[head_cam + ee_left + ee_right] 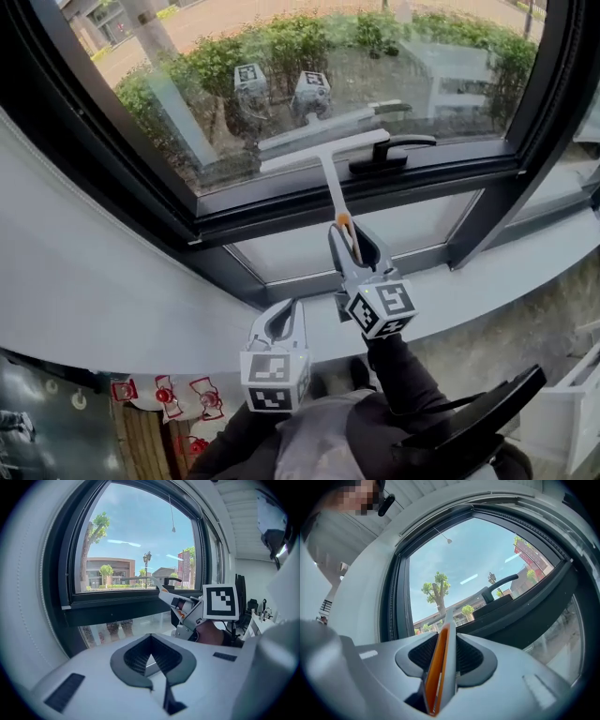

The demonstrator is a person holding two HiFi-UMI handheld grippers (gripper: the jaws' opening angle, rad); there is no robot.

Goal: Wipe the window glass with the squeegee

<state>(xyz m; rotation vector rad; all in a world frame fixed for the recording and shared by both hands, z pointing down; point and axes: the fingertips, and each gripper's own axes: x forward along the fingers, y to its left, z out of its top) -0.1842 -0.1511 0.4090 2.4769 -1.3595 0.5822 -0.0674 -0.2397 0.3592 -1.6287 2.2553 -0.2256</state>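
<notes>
Head view, looking steeply down: a dark-framed window fills my screen, its upper glass showing hedges and a street outside. The squeegee is up at the low edge of that pane. Its pale blade lies crosswise, nearly level and tipped slightly up to the right, with its reflection just above it. I judge the blade to be on or just off the glass; contact is too fine to call.

The long handle runs from the blade's middle straight back and down toward me, so the tool points away from me at the pane. Its orange-backed end sits in my right gripper, and the right gripper view shows both jaws pinched on that handle, edge-on between the pads. The blade's right tip lies just beside the black latch, which I think any sideways pull will have to clear.

My left gripper hangs lower and to the left, near the white sill and well apart from the tool. Its jaws are pressed together on nothing. The right hand is the nearer one, and the wipe turns on it.
</notes>
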